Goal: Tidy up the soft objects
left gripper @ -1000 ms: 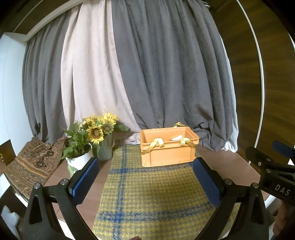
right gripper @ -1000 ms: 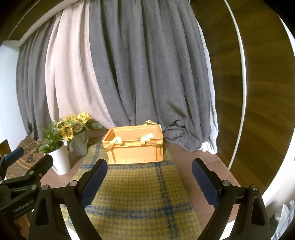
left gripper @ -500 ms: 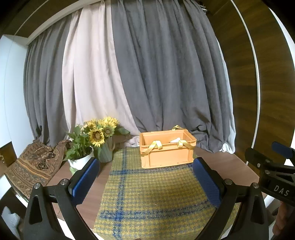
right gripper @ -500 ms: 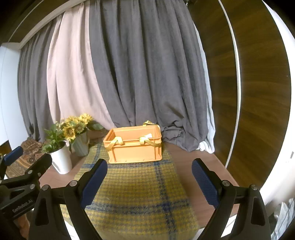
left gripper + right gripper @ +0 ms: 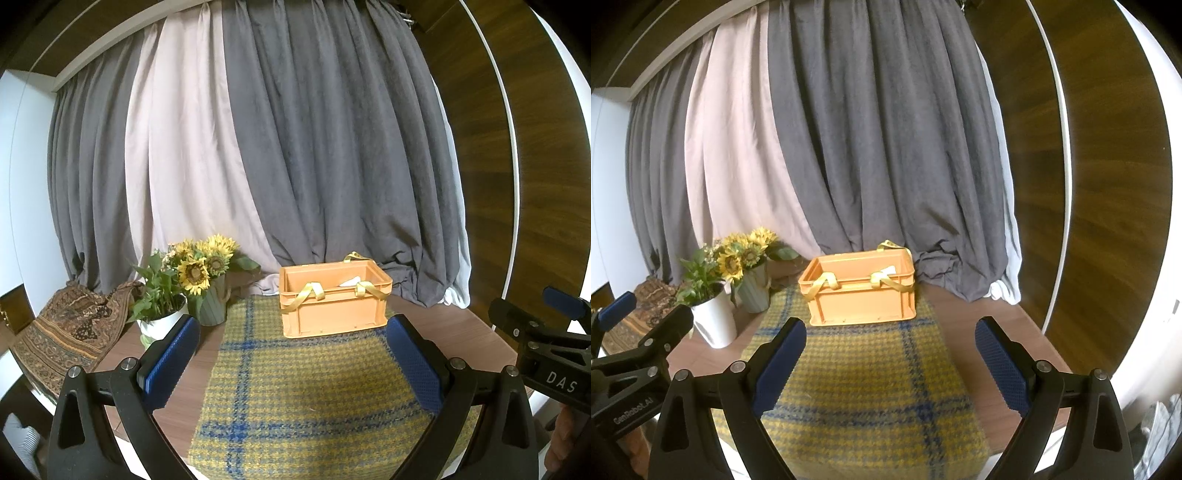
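Nearest: left hand-held gripper (image 5: 293,363) and right hand-held gripper (image 5: 890,363), both gaping wide with blue pads (image 5: 170,360) far apart, clamped on nothing. Both raised above the near end of the plaid mat (image 5: 306,384), side by side and level, aimed forward at the crate (image 5: 334,299).

Further on: plaid mat bare across the middle, spread over the wooden counter (image 5: 454,325). Orange crate at the mat's far end, yellow straps (image 5: 312,295) draped over its near rim, something white (image 5: 351,282) partly visible inside; hard to tell what. To the left, sunflowers (image 5: 199,264) in a white pot (image 5: 713,321) and a ribbed vase (image 5: 212,304). Patterned cloth (image 5: 70,328) heaped at the counter's left edge. Curtains behind.

Probably near the end: no loose soft item left on the mat.

Risks: snagging a draped strap on a reach toward the crate and dragging the light crate along the mat. Sweeping left toward the cloth likely to clip the pot or vase and tip them. Mat prone to bunching under a low pass.
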Demonstrator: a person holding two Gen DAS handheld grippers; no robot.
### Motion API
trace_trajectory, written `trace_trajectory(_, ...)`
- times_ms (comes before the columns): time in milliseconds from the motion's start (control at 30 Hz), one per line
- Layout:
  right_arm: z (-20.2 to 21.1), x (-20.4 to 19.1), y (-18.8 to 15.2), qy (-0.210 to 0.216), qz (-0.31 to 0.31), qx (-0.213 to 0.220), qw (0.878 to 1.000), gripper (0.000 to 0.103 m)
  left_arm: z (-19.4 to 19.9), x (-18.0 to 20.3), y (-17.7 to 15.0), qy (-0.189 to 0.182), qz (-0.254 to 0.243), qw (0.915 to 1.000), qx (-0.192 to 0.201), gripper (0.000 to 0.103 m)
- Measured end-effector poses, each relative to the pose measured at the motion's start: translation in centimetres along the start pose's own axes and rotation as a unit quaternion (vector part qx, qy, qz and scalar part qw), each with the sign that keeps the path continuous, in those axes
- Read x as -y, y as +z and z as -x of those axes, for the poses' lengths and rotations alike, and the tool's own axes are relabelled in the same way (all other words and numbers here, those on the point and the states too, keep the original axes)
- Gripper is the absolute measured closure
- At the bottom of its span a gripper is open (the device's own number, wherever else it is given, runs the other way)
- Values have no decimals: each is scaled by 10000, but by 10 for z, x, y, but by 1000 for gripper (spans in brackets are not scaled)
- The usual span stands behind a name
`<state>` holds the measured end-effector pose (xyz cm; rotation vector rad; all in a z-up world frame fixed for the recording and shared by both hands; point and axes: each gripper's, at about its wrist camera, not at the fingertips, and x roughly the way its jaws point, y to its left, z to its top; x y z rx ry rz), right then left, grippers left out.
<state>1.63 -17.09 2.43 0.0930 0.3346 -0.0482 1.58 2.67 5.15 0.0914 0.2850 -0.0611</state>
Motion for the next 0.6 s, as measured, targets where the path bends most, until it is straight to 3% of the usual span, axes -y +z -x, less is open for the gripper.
trace_trajectory(600,0,-1,1,-19,-28,2,10000,9,-1,5,4,107,-23,9999,48,0)
